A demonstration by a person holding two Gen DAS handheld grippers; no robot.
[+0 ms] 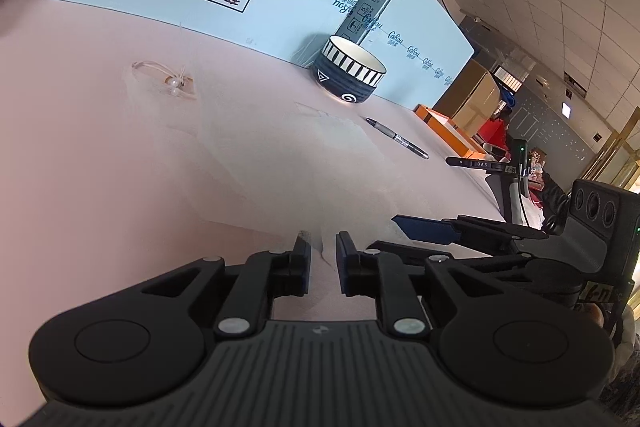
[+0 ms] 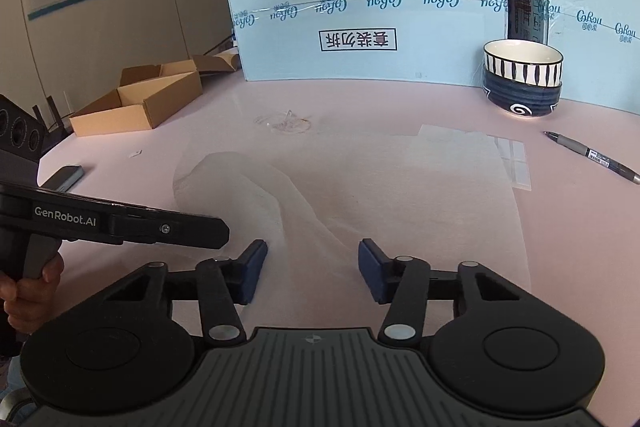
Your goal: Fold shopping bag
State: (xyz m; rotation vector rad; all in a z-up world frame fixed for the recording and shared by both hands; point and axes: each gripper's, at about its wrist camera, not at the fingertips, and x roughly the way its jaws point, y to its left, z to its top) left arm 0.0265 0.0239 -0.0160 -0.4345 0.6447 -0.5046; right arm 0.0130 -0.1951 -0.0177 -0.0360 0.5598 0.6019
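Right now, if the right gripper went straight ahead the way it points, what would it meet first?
Probably the thin translucent bag lying on the pink table; the right gripper angles down at it. Depth is unclear.

"GenRobot.AI" — left tongs (image 2: 224, 231); "DAS" — black device (image 1: 478, 163)

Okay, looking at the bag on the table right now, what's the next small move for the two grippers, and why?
Probably close the right gripper on the near edge of the translucent bag. The bag lies only partly folded on the pink table, its fingers straddle the film without pinching it, and the left gripper is nearly shut at that edge.
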